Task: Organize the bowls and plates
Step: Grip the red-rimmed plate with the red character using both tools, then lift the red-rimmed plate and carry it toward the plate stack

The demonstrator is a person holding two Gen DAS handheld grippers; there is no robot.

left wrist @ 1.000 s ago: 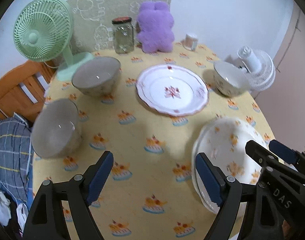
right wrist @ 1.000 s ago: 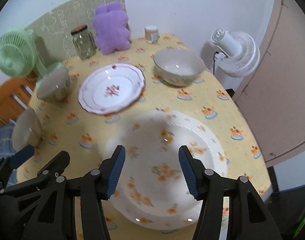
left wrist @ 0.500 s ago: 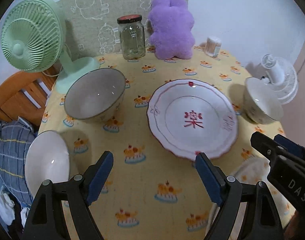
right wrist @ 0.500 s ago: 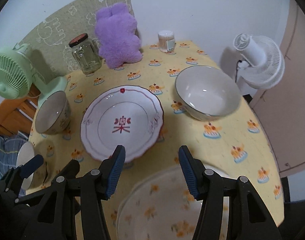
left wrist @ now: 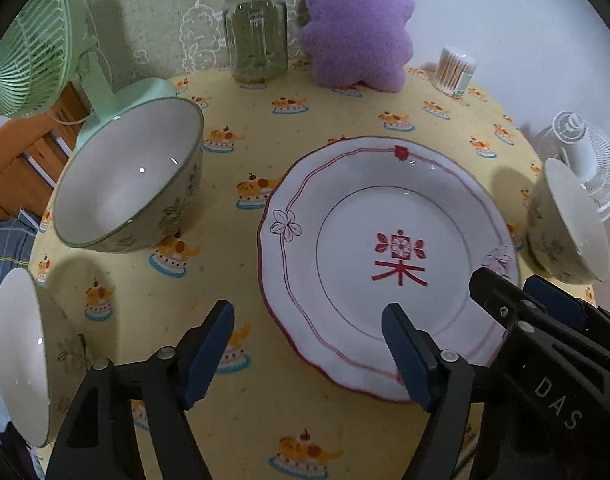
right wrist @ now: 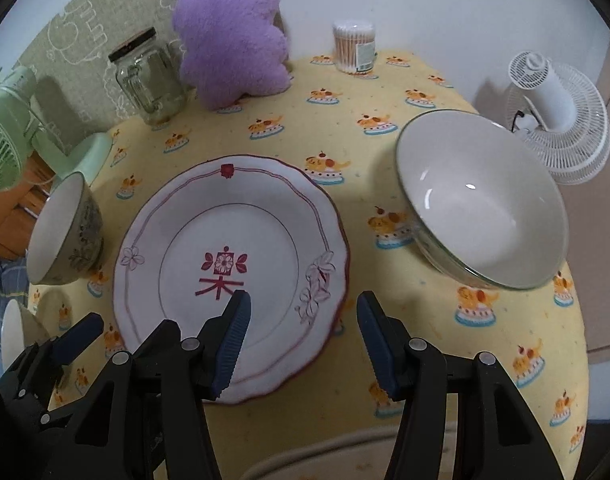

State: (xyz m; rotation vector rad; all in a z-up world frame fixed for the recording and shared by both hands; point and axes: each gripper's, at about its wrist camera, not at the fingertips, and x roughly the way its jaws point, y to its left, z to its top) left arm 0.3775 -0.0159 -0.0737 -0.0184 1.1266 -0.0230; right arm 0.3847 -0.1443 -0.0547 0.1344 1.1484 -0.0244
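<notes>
A white plate with a red rim and a red mark [left wrist: 389,264] lies mid-table on the yellow cloth. My left gripper [left wrist: 307,320] hovers over its near left rim; its jaws are closing, the pads touch nothing and the rim shows between them. My right gripper [right wrist: 305,304] stands open above the same plate's [right wrist: 229,280] right rim. Floral bowls sit left [left wrist: 133,176], near left [left wrist: 21,352] and right [left wrist: 565,228] of it. The right bowl [right wrist: 481,200] is wide and shallow. An orange-flowered plate [right wrist: 345,452] peeks in below my right gripper.
Along the back stand a green fan [left wrist: 33,48], a glass jar [left wrist: 257,36], a purple plush toy [left wrist: 357,28] and a tub of cotton swabs [left wrist: 455,70]. A white fan [right wrist: 561,120] stands past the table's right edge. A wooden chair [left wrist: 21,168] is at the left.
Both grippers have moved forward and down, from over the orange-flowered plate to the red-rimmed plate. The left jaws now stand narrower. The right jaws are unchanged.
</notes>
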